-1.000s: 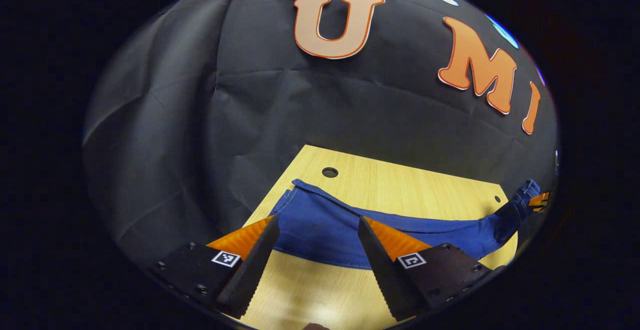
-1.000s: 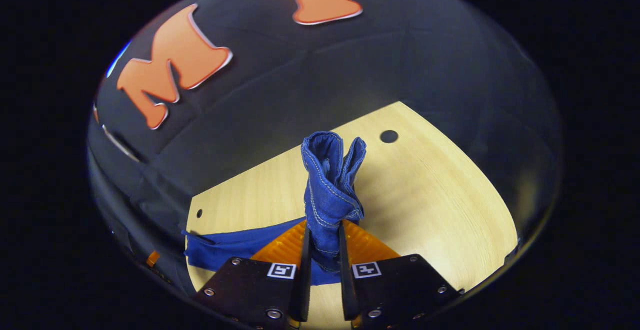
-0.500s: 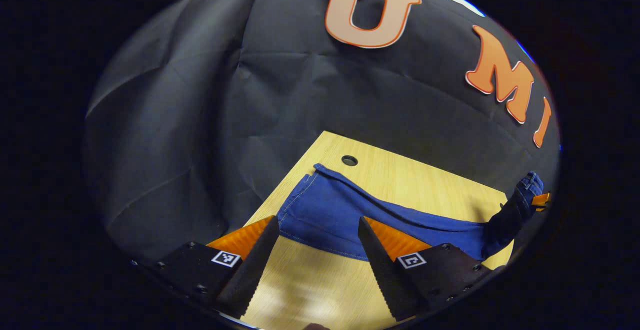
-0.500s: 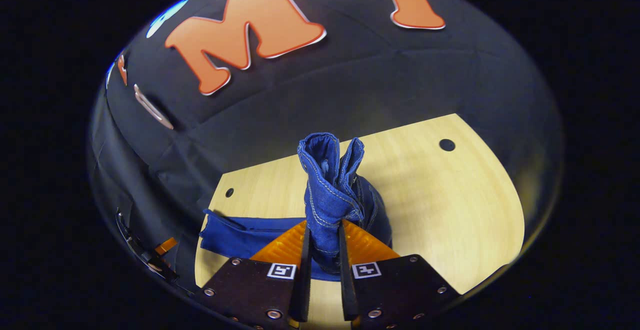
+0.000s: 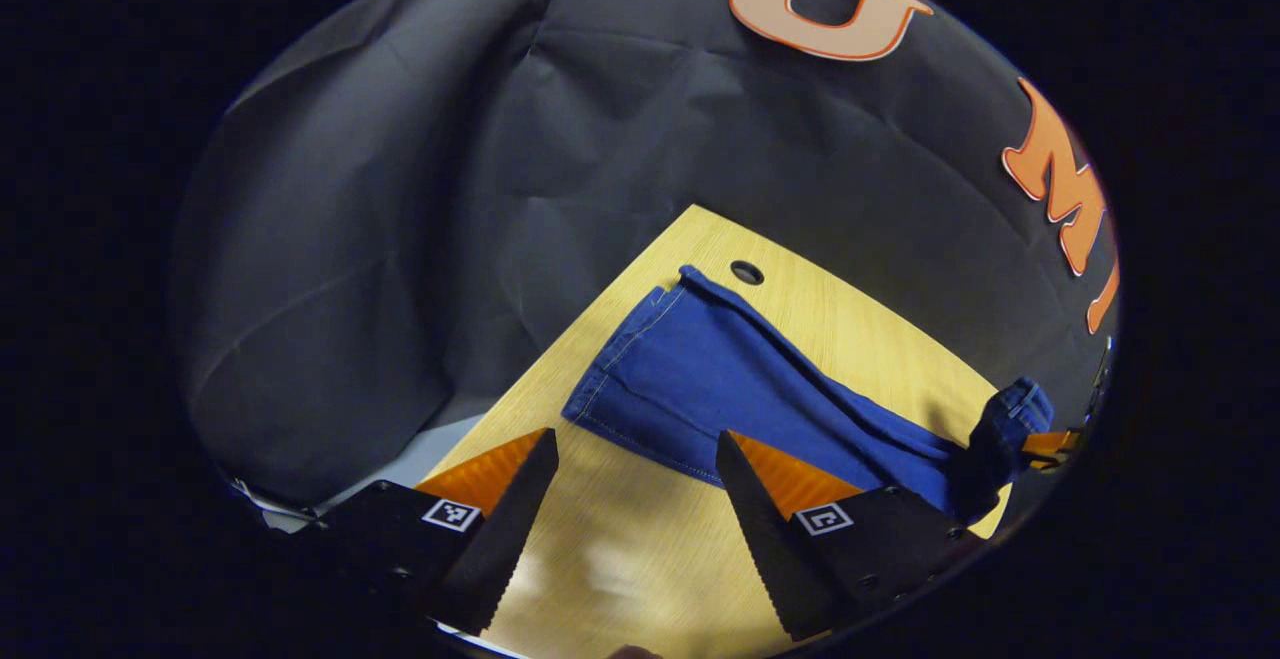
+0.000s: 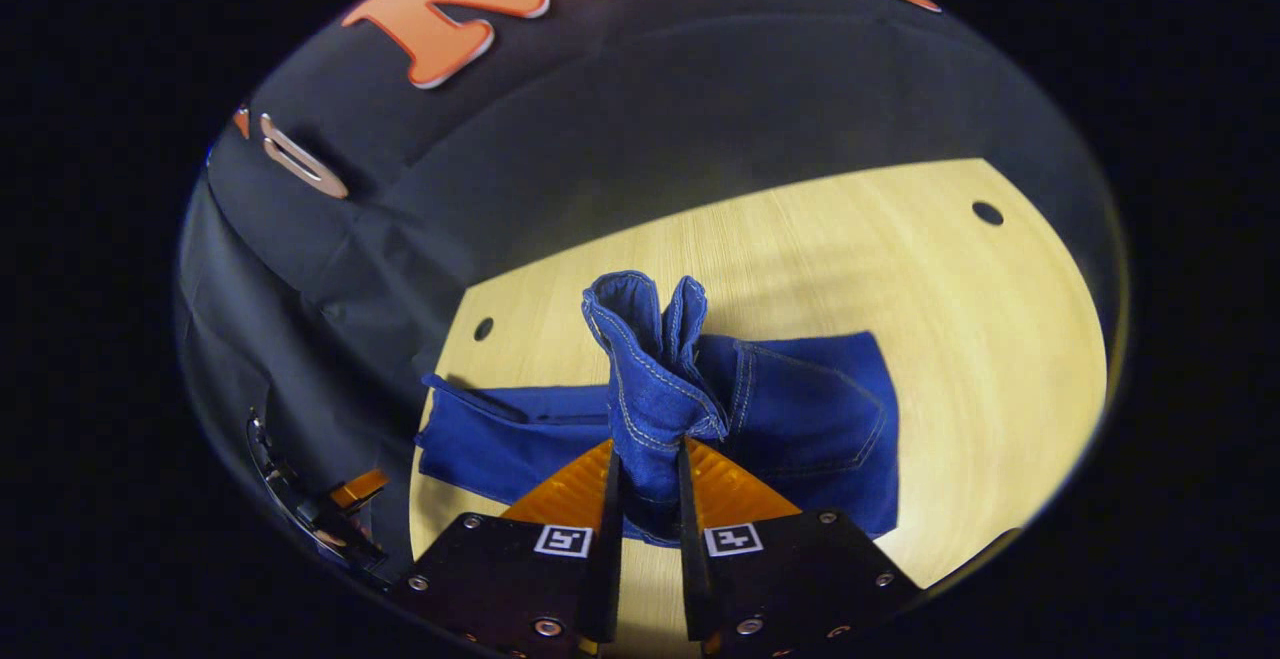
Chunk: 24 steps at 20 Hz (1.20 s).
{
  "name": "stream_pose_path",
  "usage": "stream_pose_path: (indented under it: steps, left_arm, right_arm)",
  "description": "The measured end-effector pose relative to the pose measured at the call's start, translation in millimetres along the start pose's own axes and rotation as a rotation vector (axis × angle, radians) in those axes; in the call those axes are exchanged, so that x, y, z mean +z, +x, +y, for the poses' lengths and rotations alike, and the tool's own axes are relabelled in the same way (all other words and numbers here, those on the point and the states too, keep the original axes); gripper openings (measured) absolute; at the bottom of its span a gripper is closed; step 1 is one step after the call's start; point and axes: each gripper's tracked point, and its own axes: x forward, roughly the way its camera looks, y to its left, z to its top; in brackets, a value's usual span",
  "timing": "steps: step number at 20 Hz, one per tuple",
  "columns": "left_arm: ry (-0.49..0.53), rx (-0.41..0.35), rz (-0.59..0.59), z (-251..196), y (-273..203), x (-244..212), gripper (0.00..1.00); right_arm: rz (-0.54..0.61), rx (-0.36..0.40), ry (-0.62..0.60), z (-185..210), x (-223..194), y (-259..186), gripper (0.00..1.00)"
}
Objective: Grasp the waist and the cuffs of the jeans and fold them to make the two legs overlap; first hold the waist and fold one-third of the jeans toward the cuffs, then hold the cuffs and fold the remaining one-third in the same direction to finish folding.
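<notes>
Blue jeans (image 5: 700, 379) lie along the wooden table (image 5: 640, 559), the cuff end (image 5: 610, 389) nearest my left gripper (image 5: 633, 436). That gripper hovers open a little short of the cuffs, with nothing between its fingers. My right gripper (image 6: 648, 449) is shut on the bunched waist (image 6: 650, 369), which stands up from its jaws. Below it the seat with a back pocket (image 6: 810, 419) lies flat and the legs (image 6: 500, 434) run left. In the left gripper view the lifted waist (image 5: 1005, 419) shows at the far right.
The table has round holes near its corners (image 5: 746, 272) (image 6: 988, 212) (image 6: 483, 328). Black cloth walls close off the back and sides. Bare wood lies in front of the jeans (image 6: 1000, 339). The left gripper (image 6: 350, 494) shows at the lower left of the right gripper view.
My right gripper kept its hold on the waist and swung, so the seat and pocket came into view beneath it. My left gripper drew back and turned; the cuffs now lie beyond its fingertips.
</notes>
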Motion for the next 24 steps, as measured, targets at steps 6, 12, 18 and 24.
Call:
stream_pose_path:
  steps: [6,12,18,24]
  left_arm:
    - [-0.127,-0.025,0.096,-0.8,21.4,-14.5,1.00]
    - [-0.414,-0.102,0.122,13.2,18.9,-5.1,0.99]
    - [-0.383,-0.140,0.118,0.3,56.1,25.2,0.94]
    - [-0.243,-0.086,0.069,-18.8,93.4,46.8,0.78]
  right_arm:
    - [0.101,0.116,0.116,44.4,-34.7,19.8,0.68]
    - [0.022,0.063,0.068,29.8,-11.6,4.4,0.87]
    - [-0.076,0.014,0.070,5.4,14.7,-33.5,0.87]
    - [-0.099,-0.017,0.091,-16.1,8.7,-59.9,0.87]
